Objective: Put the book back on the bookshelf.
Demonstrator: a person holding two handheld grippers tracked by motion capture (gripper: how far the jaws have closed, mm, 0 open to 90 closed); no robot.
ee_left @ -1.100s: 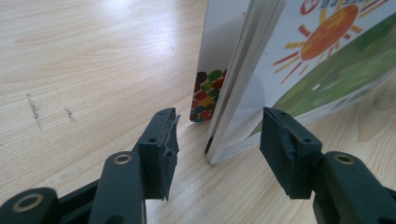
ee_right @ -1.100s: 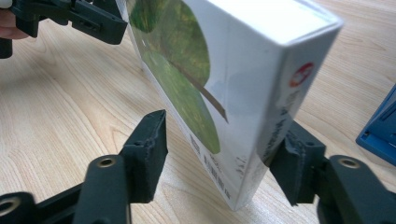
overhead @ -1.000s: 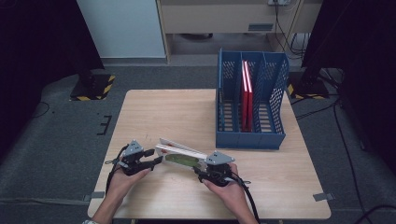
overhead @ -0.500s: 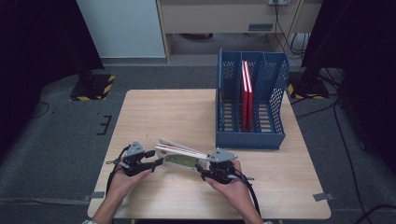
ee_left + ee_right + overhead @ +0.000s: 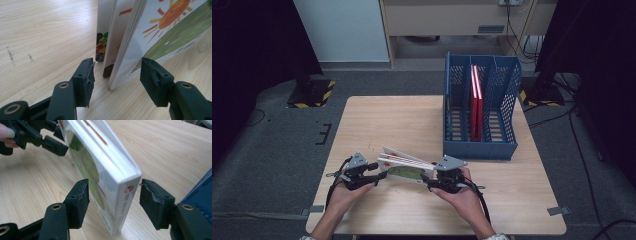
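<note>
Two grippers, left [image 5: 116, 75] and right [image 5: 113, 200], spread around book [image 5: 407, 170]; spine print unreadable.

You are looking at a picture book [image 5: 160, 32] whose white cover carries an orange sun with rays above a band of green, while the page behind it shows a patch of many-coloured dots in red, green, yellow and blue and an orange stroke higher up. Its spine [image 5: 125, 202] is white with a small red mark and grey lettering, and your grippers' jaws are black against the pale, light-grained wood of the table [image 5: 392, 125]. Beyond stands a blue file rack [image 5: 479, 145] with perforated walls, holding red books [image 5: 476, 107].
</note>
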